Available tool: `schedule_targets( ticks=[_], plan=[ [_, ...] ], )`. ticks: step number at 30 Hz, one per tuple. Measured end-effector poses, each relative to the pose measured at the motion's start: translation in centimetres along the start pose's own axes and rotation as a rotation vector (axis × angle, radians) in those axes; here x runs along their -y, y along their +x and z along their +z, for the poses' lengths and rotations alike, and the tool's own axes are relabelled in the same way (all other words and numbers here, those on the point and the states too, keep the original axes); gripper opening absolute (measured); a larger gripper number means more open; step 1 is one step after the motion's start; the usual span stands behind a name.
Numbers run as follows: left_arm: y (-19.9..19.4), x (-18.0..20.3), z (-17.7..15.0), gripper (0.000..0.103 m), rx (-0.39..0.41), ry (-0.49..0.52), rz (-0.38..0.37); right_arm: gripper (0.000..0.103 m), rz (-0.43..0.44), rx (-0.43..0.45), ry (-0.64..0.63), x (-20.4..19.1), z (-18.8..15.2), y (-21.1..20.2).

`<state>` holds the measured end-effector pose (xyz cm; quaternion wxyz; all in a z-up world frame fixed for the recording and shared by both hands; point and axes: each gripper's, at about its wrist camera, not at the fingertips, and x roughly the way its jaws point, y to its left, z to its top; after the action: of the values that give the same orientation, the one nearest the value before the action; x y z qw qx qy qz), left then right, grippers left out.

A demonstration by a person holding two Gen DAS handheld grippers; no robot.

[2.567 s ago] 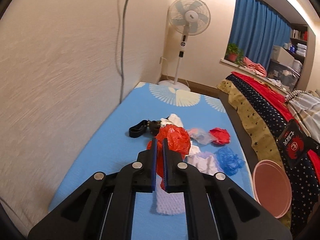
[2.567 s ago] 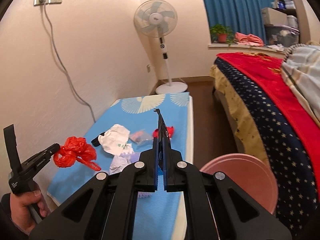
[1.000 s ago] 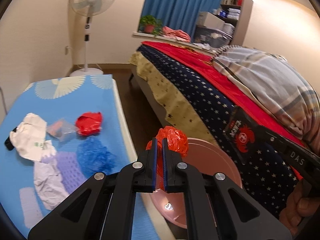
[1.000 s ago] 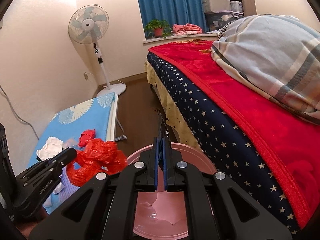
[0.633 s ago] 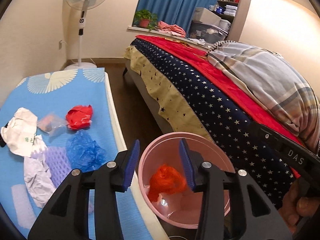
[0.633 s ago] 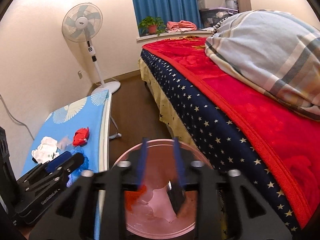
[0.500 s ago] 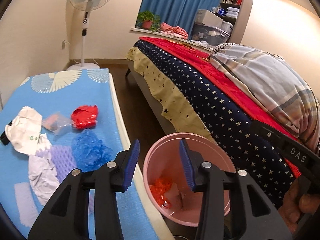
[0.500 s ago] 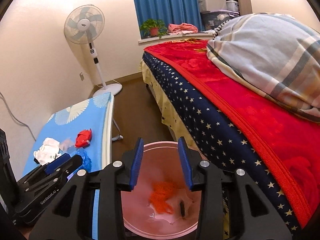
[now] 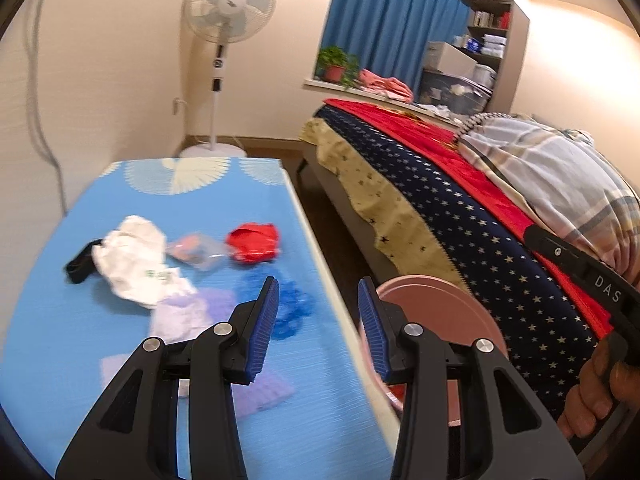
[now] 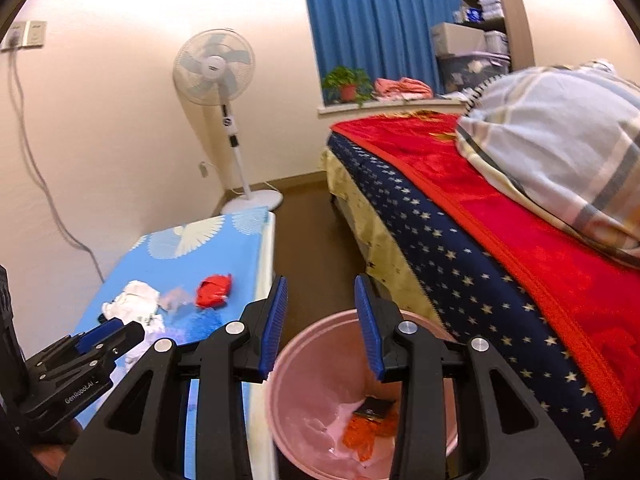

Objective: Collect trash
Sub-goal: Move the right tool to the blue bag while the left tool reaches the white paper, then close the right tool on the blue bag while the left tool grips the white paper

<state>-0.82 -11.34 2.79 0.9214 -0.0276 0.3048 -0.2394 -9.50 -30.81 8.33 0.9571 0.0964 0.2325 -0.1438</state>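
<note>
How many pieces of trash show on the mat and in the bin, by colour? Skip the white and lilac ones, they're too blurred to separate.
Red: 1, red bag
Orange: 1, orange bag
Blue: 1, blue bag
Clear: 1, clear bag
Black: 2, strap and packet
Total: 6

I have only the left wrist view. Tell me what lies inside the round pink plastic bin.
Observer: A crumpled orange-red plastic bag sits at the bottom of the round pink plastic bin.
Operator: Check for anything else in there.
Observer: A small flat dark packet lies touching that bag.
Operator: Report my right tongs.
Observer: The right tongs have just been opening. They point at the bin with nothing between them.
</note>
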Motion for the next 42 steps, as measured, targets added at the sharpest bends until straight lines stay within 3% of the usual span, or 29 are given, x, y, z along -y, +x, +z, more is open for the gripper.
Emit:
schedule_targets(
  ticks=[9, 18, 31, 34, 42],
  plan=[
    [-1.9, -4.5, -0.8, 0.04, 0.023, -0.062, 0.114, 0.036, 0.089, -0.053, -0.024, -3.1, -1.1, 1.9],
    [0.7, -9.3, -2.4, 0.04, -0.027, -0.159, 0.225, 0.036, 0.17, -0.118, -0.021, -6.5, -2.8, 5.7],
    [5.5, -11.5, -4.3, 0.04, -0.111, -0.205, 0.216, 0.037, 0.258, -0.254, 0.039, -9.5, -6.3, 13.7],
    [6.2, -11.8, -4.7, 0.04, -0.131, -0.209, 0.207, 0.046, 0.278, -0.284, 0.049, -10.0, -6.9, 15.2],
    [6.8, -12.4, -5.2, 0.04, -0.145, -0.208, 0.19, 0.051, 0.273, -0.359, 0.051, -11.0, -8.2, 18.1]
  ],
)
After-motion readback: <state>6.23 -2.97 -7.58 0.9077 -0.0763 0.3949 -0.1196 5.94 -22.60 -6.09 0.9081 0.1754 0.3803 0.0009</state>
